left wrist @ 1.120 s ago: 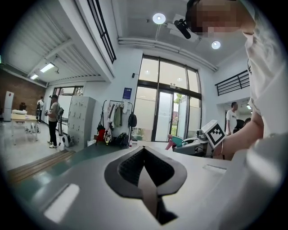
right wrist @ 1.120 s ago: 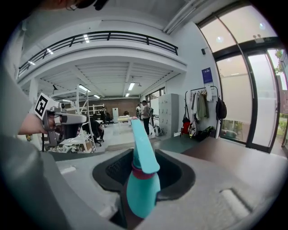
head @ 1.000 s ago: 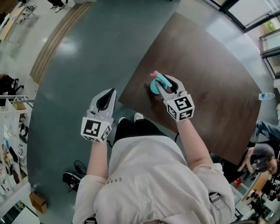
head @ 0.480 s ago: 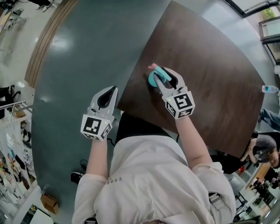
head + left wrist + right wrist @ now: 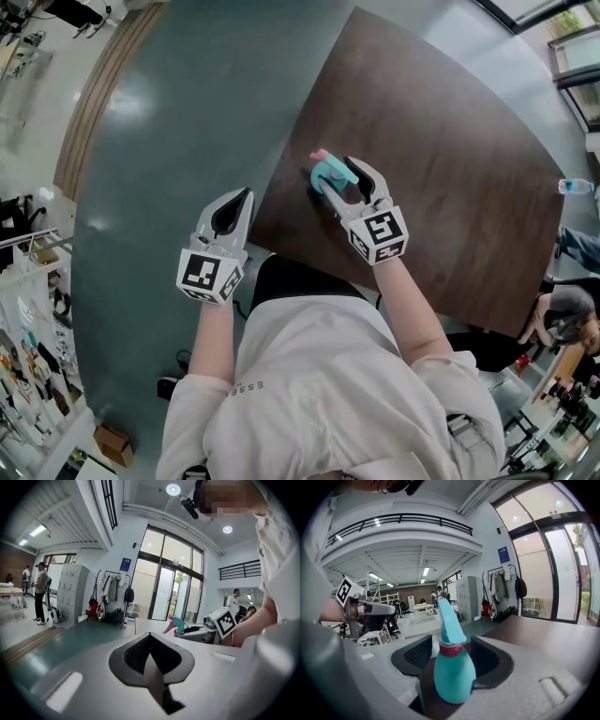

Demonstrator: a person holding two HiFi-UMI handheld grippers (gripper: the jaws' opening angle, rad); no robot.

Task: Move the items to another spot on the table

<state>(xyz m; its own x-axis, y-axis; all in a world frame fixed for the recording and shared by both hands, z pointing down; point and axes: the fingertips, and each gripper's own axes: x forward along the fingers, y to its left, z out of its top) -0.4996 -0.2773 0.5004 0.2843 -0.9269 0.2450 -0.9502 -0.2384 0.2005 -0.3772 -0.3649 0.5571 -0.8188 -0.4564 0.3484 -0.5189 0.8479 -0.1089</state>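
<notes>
W/ the right gripper's (image 5: pixel 343 177) jaws opening round the teal spray bottle (image 5: pixel 453 672), upright on the table (image 5: pixel 450 169) nr its edge, the person should back straight out w/o tipping it; left gripper (image 5: pixel 231 212) hangs closed & empty.

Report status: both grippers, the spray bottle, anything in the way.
Left gripper shut, empty, off the table. Right gripper jaws opening, spray bottle standing upright between them on the table. Nothing else near it.

Tall workshop hall (lockers (image 5: pixel 70 592), mezzanine railing (image 5: pixel 401 520), glazed entrance (image 5: pixel 171 585))
</notes>
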